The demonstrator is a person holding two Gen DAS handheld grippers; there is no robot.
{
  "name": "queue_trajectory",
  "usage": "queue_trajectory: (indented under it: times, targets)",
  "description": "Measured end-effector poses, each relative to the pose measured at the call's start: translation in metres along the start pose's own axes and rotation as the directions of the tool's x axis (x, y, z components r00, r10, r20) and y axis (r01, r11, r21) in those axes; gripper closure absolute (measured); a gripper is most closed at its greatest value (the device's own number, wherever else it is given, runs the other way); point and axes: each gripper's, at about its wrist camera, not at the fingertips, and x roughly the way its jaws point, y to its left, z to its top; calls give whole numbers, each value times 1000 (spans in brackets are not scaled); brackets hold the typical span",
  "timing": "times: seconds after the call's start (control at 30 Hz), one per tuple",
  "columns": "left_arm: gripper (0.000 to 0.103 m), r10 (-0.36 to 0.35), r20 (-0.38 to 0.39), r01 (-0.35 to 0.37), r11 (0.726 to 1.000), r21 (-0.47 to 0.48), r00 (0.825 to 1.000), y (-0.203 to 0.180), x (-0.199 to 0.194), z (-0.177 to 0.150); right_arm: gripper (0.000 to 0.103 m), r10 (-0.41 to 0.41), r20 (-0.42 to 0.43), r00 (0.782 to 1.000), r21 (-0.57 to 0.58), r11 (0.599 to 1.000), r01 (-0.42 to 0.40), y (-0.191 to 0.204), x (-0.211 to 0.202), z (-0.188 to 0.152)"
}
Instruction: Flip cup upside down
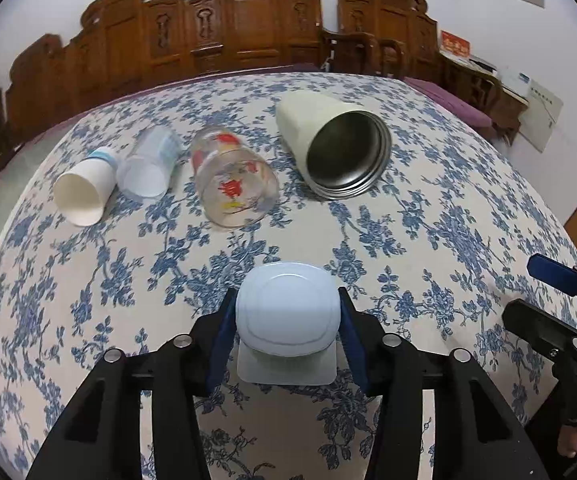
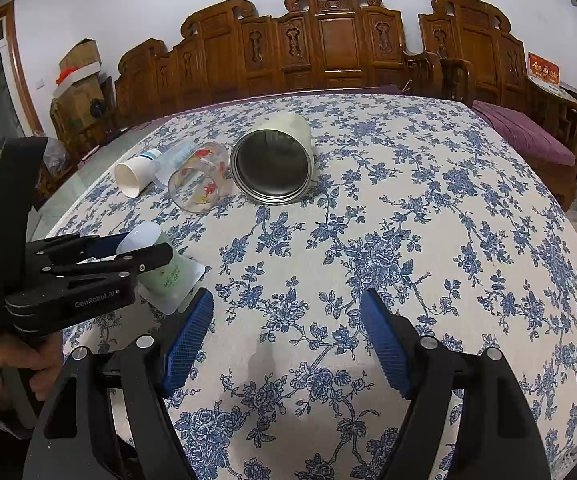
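My left gripper point(image 1: 287, 326) is shut on a pale blue-green plastic cup point(image 1: 286, 316) standing upside down, base up and wide rim on the tablecloth. In the right wrist view the same cup point(image 2: 168, 272) sits tilted between the left gripper's fingers point(image 2: 128, 258) at the left. My right gripper point(image 2: 288, 336) is open and empty above the cloth near the front edge. In the left wrist view the right gripper point(image 1: 544, 292) shows at the right edge.
Several cups lie on their sides at the back of the floral tablecloth point(image 1: 428, 216): a white paper cup point(image 1: 82, 192), a clear plastic cup point(image 1: 148, 168), a printed glass point(image 1: 234, 184) and a cream steel-lined tumbler point(image 1: 336, 148). Carved wooden chairs point(image 2: 328, 44) stand behind.
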Motion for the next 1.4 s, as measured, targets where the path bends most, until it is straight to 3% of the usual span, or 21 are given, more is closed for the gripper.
queue_trajectory:
  times: [0.07, 0.33, 0.53, 0.67, 0.83, 1.4]
  targets:
    - [45, 3, 9, -3, 1000, -6, 1000, 2, -4, 0, 25, -2, 5, 1000, 0, 1000, 2, -1, -2, 0]
    - [32, 7, 27, -6, 999, -36, 1000, 14, -24, -5, 25, -20, 24, 1000, -2, 1000, 20, 0, -6, 2]
    - [9, 25, 51, -23, 999, -46, 998, 20, -46, -11, 25, -14, 35, 999, 4, 1000, 14, 7, -17, 4]
    - [8, 51, 65, -48, 998, -52, 997, 24, -64, -18, 24, -25, 48, 999, -8, 1000, 26, 14, -26, 7]
    - [8, 68, 65, -63, 995, -78, 996, 31, -87, -28, 7, -16, 55, 998, 13, 1000, 16, 23, -37, 7]
    - [8, 81, 134, -65, 991, -120, 988, 42, -163, -53, 5, -29, 110, 994, 13, 1000, 28, 55, -91, -5]
